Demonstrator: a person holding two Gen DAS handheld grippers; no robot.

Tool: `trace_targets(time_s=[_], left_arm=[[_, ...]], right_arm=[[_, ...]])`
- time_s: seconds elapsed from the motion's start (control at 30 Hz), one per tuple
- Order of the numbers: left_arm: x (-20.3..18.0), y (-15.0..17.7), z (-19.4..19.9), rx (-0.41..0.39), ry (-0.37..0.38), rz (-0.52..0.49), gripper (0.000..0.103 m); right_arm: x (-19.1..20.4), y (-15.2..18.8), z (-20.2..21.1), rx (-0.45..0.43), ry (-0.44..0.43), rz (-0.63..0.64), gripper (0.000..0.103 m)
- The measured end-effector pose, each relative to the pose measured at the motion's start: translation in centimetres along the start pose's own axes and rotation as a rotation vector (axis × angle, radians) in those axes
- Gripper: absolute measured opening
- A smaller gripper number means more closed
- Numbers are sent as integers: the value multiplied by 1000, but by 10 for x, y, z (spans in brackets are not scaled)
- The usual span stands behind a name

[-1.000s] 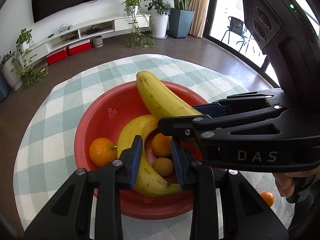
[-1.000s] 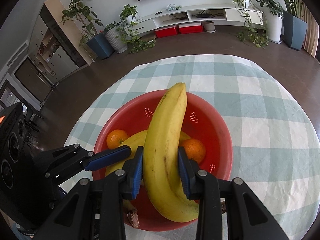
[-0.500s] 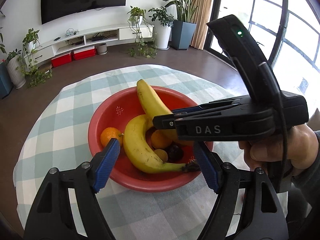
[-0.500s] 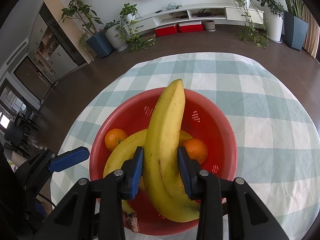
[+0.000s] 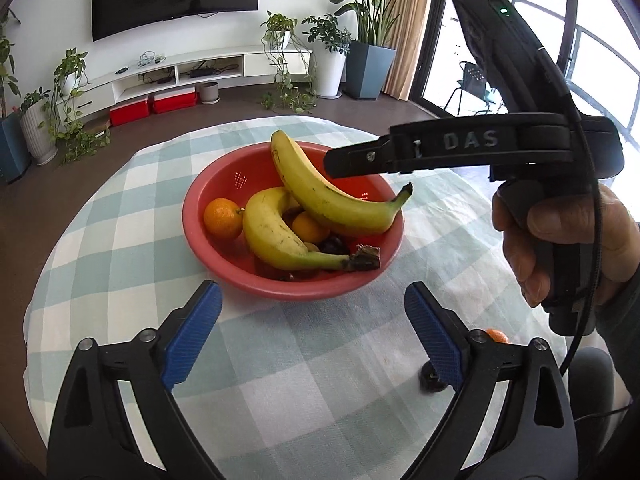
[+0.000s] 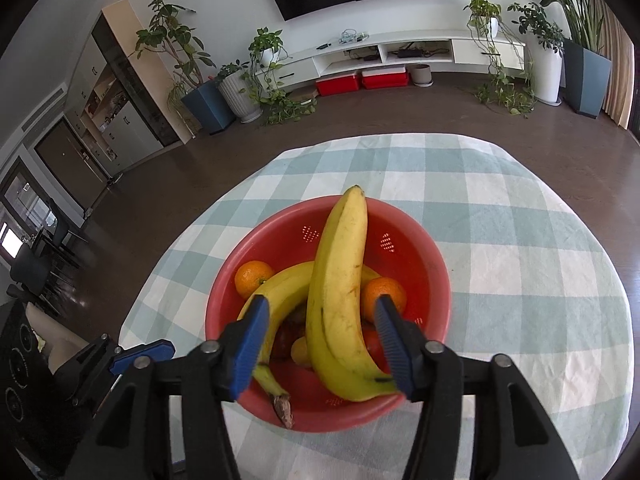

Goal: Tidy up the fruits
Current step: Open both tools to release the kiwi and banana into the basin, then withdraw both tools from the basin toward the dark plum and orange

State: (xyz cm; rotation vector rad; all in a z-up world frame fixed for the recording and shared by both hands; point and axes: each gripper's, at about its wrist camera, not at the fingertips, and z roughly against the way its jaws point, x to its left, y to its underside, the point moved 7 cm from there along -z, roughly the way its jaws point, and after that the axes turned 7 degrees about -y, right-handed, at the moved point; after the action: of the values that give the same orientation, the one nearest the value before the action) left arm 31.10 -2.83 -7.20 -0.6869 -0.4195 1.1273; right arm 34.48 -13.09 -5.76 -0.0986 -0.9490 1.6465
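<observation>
A red bowl point(image 5: 192, 216) point(image 6: 420, 264) on the checked cloth holds two bananas, two oranges point(image 5: 223, 218) point(image 6: 384, 292) and a dark plum point(image 5: 332, 245). The upper banana point(image 5: 328, 196) point(image 6: 340, 280) lies across the lower banana point(image 5: 272, 236) point(image 6: 280, 284). My left gripper point(image 5: 311, 292) hangs in front of the bowl, its jaws opening wide with nothing between them. My right gripper point(image 6: 320, 300) straddles the upper banana, its jaws opening and its pads clear of the peel. A hand point(image 5: 560, 232) holds it at the right in the left wrist view.
The round table's green-and-white cloth point(image 5: 120, 280) spreads around the bowl. A small orange point(image 5: 496, 336) and a dark fruit point(image 5: 432, 380) lie on the cloth at the near right, beside my left gripper's right finger. Beyond the table are dark floor, potted plants and a TV shelf.
Both grippers opened. The left one let go of the lower banana and drew back out of the bowl. The right one released the upper banana, which rests in the bowl.
</observation>
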Motion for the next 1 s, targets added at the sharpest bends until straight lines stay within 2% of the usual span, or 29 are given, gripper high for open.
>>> trace_targets(time_s=[0.07, 0.17, 0.33, 0.47, 0.6, 0.8, 1.0], left_arm=[[-5, 8, 4, 0, 5, 2, 96], [-14, 20, 11, 1, 1, 3, 103], [-30, 44, 22, 7, 11, 1, 103], [-40, 65, 29, 19, 11, 20, 103], [-51, 82, 35, 12, -23, 16, 103], [-68, 99, 32, 50, -51, -13, 103], [-81, 104, 27, 87, -66, -29, 103]], right_arm=[[1, 9, 15, -23, 8, 3, 85], [3, 30, 36, -37, 27, 10, 86], [6, 80, 71, -65, 53, 18, 87], [6, 127, 95, -98, 85, -11, 93], [7, 162, 111, -111, 106, -37, 93], [0, 187, 122, -115, 106, -102, 94], [-4, 196, 125, -115, 129, -114, 94]])
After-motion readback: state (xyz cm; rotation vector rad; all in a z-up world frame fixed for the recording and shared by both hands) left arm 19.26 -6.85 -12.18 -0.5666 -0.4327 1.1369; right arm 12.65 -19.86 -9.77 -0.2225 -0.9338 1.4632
